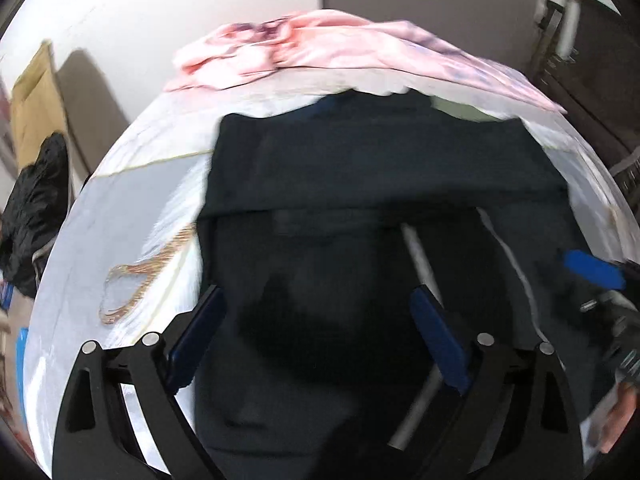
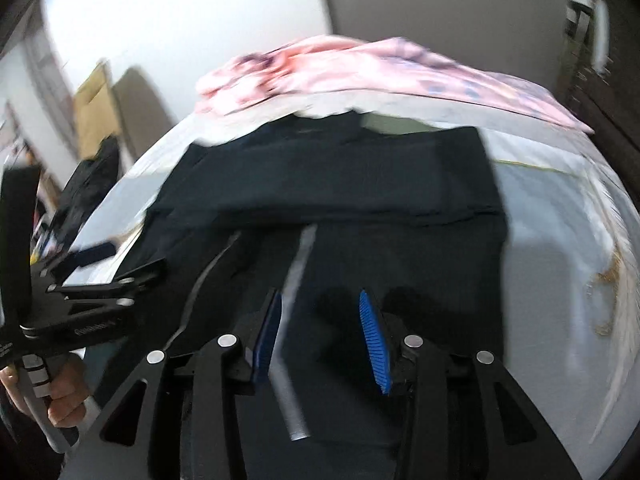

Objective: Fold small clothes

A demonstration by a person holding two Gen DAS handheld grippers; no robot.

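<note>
A dark navy garment [image 1: 380, 168] with pale grey stripes [image 1: 420, 256] lies flat on the bed, its far part folded over toward me. My left gripper [image 1: 316, 292] hovers open over the garment's near left part, with nothing between its blue pads. My right gripper [image 2: 320, 298] is open too, above the near part of the same garment [image 2: 340, 184], where a grey stripe [image 2: 298, 268] runs between its fingers. The left gripper [image 2: 132, 260] shows at the left of the right wrist view, held by a hand [image 2: 64, 396]. Both views are motion-blurred.
A crumpled pink cloth [image 1: 312, 48] lies across the bed's far edge, with an olive piece [image 1: 460, 110] in front of it. The bed sheet [image 1: 132, 208] is pale with gold lines. A black bag [image 1: 36, 208] and cardboard [image 1: 36, 100] stand left; dark furniture [image 1: 592, 64] stands right.
</note>
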